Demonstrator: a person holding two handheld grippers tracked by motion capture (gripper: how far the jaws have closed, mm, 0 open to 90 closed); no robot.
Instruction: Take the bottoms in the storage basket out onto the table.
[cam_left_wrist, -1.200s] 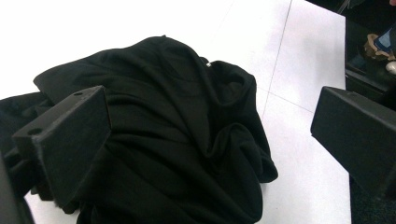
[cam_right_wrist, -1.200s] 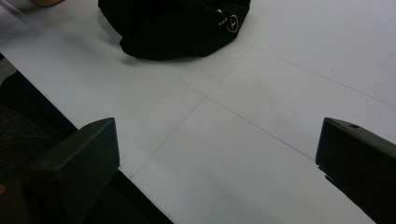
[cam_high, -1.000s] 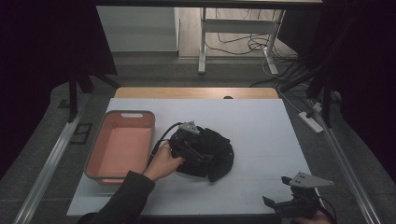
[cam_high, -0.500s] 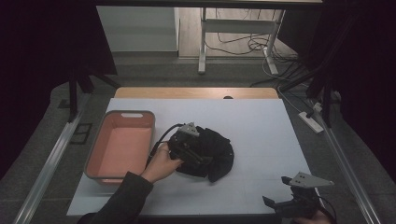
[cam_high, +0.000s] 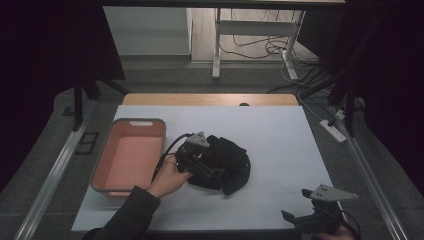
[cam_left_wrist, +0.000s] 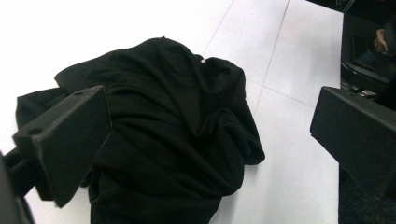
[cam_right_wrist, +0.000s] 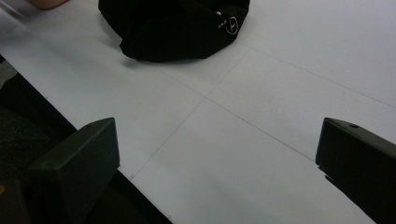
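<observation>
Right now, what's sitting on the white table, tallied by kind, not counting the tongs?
Crumpled black cloth garment: 1
Salmon-pink rectangular plastic tray: 1
Total: 2

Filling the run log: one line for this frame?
left gripper: open, at black garment | right gripper: open, idle, near table edge | pink tray: empty
</observation>
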